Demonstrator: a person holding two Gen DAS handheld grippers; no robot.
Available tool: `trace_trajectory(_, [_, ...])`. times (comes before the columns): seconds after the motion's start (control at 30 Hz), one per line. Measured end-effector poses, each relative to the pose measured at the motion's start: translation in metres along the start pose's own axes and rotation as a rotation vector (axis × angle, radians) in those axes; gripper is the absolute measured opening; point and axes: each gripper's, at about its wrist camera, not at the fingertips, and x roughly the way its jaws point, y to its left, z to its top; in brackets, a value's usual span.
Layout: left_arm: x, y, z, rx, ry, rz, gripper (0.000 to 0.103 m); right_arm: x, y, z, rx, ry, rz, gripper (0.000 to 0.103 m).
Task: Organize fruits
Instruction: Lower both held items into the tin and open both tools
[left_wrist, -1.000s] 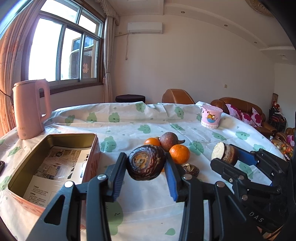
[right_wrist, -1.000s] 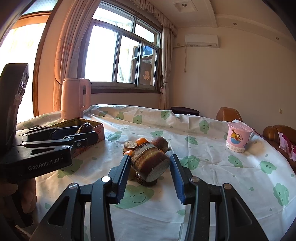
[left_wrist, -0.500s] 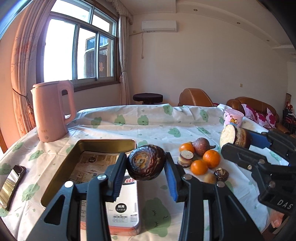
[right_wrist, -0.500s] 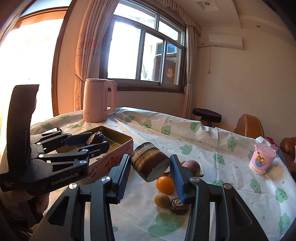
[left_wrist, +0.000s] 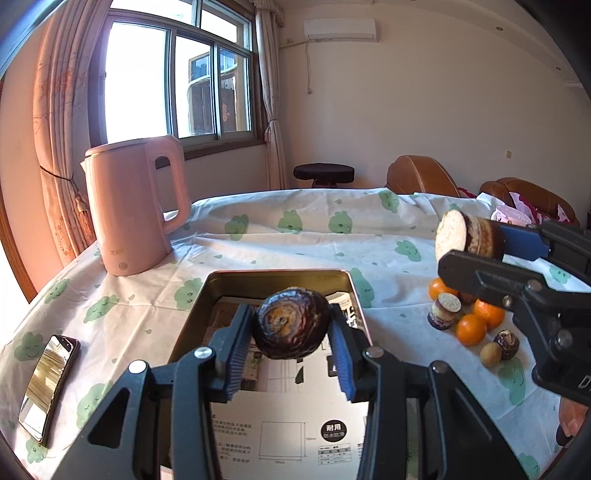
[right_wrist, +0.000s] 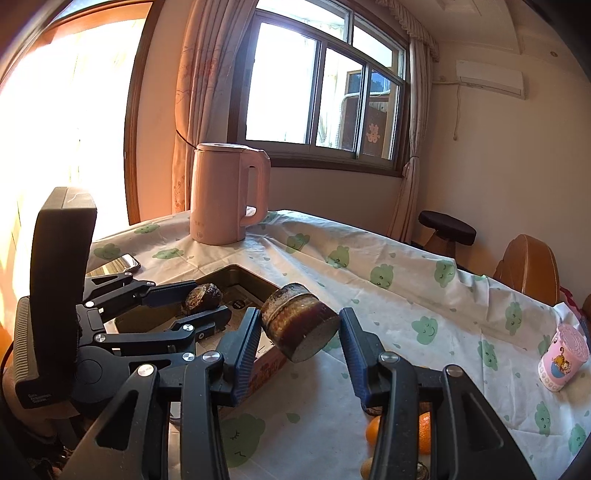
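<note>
Hanging above the open tin (left_wrist: 334, 277), a dark wrinkled fruit (left_wrist: 291, 324) sits pinched between the blue pads of the left tongs (left_wrist: 292, 332), its sides pressed by both jaws. The tin lies on the desk (left_wrist: 258, 243) with printed paper lining its bottom. At about two o'clock from that fruit, in the left wrist view, the right tongs (left_wrist: 476, 243) pinch a cut brown chunk (left_wrist: 467, 236) with a pale flat face, held in the air over the cloth, well apart from the tin. In the right wrist view the same chunk (right_wrist: 299, 326) tilts between the right tongs (right_wrist: 299, 332), one pad against its left side; the gap at the right pad is hard to judge, yet the piece hangs off the desk.

Below the chunk, at four o'clock from the tin, a small heap rests on the cloth: three oranges (left_wrist: 471, 328), a short cut piece (left_wrist: 445, 310), a small dark fruit (left_wrist: 506, 343) and a small yellowish fruit (left_wrist: 490, 354), all close together. A pink kettle (left_wrist: 136, 206) stands at eleven o'clock from the tin, a phone (left_wrist: 50, 382) lies at eight o'clock, and a pink cup (right_wrist: 563, 356) stands far off at the desk's right edge.
</note>
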Motion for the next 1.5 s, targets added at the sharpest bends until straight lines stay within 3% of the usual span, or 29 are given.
trace_trajectory(0.37, [0.023, 0.024, 0.008, 0.0, 0.043, 0.04, 0.042, 0.038, 0.011, 0.013, -0.021, 0.042, 0.012, 0.046])
trace_trajectory(0.83, [0.043, 0.037, 0.006, 0.013, 0.111, 0.05, 0.043, 0.088, 0.018, -0.001, 0.002, 0.133, 0.069, 0.046])
trace_trajectory(1.5, [0.056, 0.048, 0.004, 0.036, 0.139, 0.087, 0.044, 0.115, 0.038, -0.01, -0.054, 0.218, 0.078, 0.046])
